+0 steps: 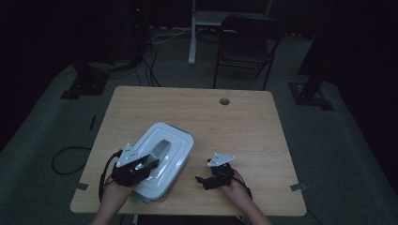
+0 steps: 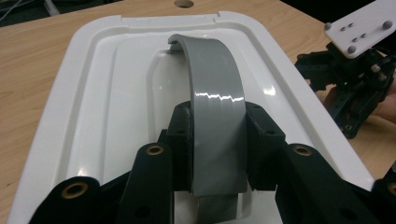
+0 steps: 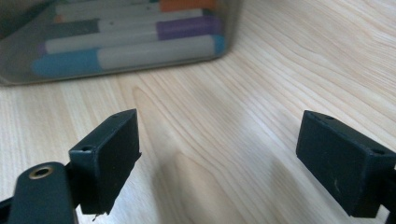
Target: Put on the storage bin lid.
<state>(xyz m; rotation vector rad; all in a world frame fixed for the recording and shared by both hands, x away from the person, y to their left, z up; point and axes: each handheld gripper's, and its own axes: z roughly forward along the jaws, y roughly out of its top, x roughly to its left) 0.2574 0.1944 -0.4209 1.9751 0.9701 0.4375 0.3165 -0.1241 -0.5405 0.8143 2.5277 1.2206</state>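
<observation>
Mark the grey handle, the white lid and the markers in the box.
grey handle (image 2: 215,88), left gripper view, on its glossy arch above the jaws.
white lid (image 2: 88,107), left gripper view, on the flat part left of the handle.
markers (image 3: 140,51), right gripper view, on the grey barrel seen through the box wall.

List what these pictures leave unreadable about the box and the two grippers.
- Box walls and latches: high view, dim, hidden by the lid and left gripper.
- Handle near end: left gripper view, cut off behind the jaws.
- Markers: right gripper view, blurred through the box wall; count unclear.
- Right gripper: high view, too dark.
</observation>
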